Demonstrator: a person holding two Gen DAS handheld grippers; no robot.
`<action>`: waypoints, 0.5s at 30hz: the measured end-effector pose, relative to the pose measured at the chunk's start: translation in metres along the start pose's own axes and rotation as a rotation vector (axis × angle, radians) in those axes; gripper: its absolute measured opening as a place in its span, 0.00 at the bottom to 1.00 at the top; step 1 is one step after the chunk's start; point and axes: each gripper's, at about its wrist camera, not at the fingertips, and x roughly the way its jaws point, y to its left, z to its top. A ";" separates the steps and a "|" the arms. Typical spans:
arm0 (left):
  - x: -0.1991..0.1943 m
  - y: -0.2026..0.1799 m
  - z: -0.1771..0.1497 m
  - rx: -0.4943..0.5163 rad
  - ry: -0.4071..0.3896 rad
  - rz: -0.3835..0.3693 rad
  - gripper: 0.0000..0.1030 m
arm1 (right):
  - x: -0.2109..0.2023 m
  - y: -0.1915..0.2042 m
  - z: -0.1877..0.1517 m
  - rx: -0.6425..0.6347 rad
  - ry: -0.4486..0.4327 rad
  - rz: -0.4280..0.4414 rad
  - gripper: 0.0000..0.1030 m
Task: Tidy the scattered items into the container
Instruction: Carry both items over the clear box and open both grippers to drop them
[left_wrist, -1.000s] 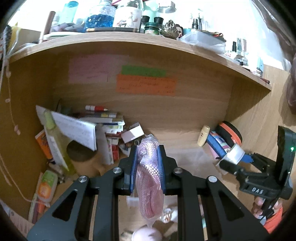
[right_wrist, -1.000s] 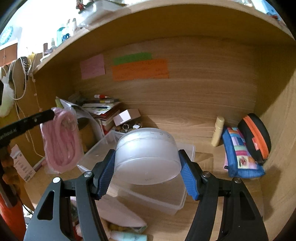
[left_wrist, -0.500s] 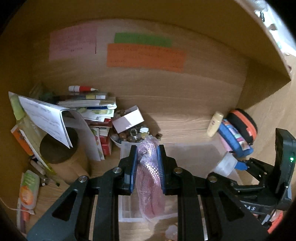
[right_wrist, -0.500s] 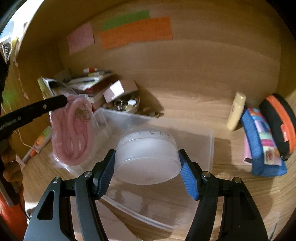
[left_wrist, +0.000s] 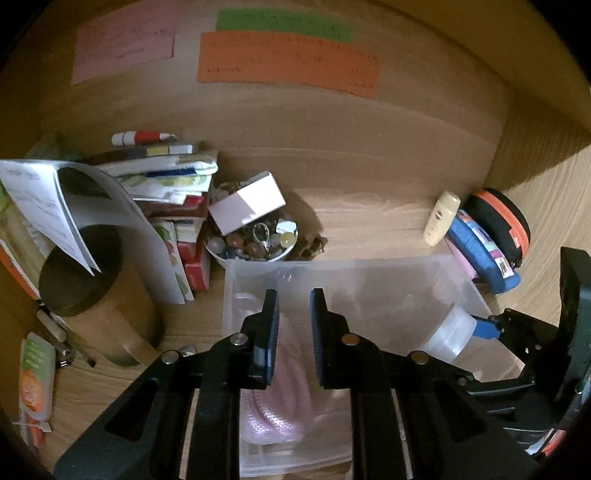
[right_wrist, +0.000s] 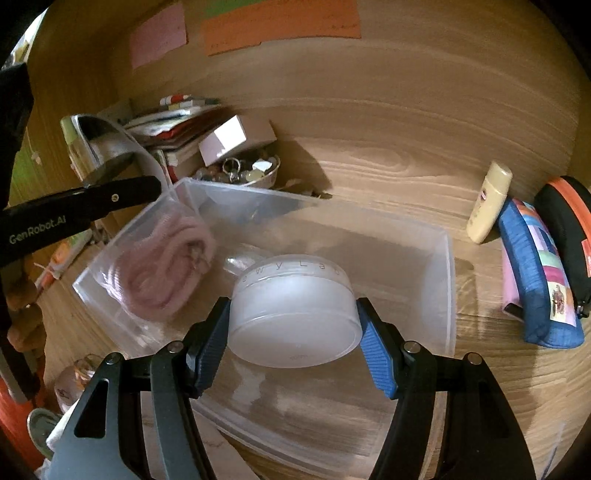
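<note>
left gripper (left_wrist: 291, 325) open, cord (right_wrist: 166, 266) in bin (right_wrist: 448, 258) | right gripper (right_wrist: 293, 332) clamps jar (right_wrist: 295, 314) | lower jar flat beside cord, then release

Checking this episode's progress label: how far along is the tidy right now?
Done: pink rope bundle lies in the clear container; left gripper is open above it. In hand: right gripper clamps the frosted jar over the container, not released. Left: a cream tube and blue pouch lie outside on the desk; whether they count is unclear.
</note>
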 end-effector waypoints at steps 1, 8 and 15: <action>0.001 0.000 -0.001 0.000 0.002 -0.002 0.16 | 0.001 0.001 -0.001 -0.004 0.005 -0.003 0.61; 0.001 0.004 -0.002 -0.007 0.011 -0.007 0.16 | -0.002 0.006 -0.001 -0.023 -0.017 -0.019 0.62; 0.000 0.004 -0.001 -0.013 0.011 -0.007 0.16 | -0.007 0.008 0.001 -0.026 -0.034 -0.029 0.66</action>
